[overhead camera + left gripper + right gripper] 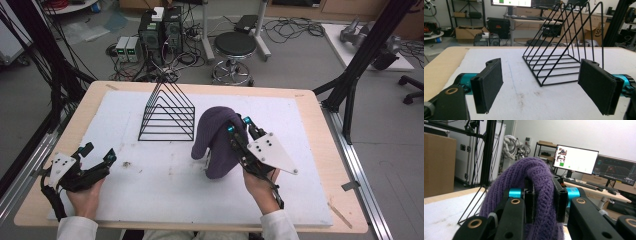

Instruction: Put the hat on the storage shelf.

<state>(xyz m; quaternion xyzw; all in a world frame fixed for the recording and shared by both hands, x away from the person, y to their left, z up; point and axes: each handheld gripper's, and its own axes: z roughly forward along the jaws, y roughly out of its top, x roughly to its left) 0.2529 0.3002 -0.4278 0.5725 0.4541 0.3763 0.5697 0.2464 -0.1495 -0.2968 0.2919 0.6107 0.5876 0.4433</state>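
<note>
At the lower left of the high view, the left tongs (98, 152) stand wide over the white tabletop (165, 185). The black wire rack (167, 114) is upper centre. Right of centre, the right tongs (239, 126) hold the purple knitted hat (216, 142) tightly, lifted.

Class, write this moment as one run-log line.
right gripper: shut on purple knit hat, lifted | left gripper: open, empty | wire rack: empty
</note>
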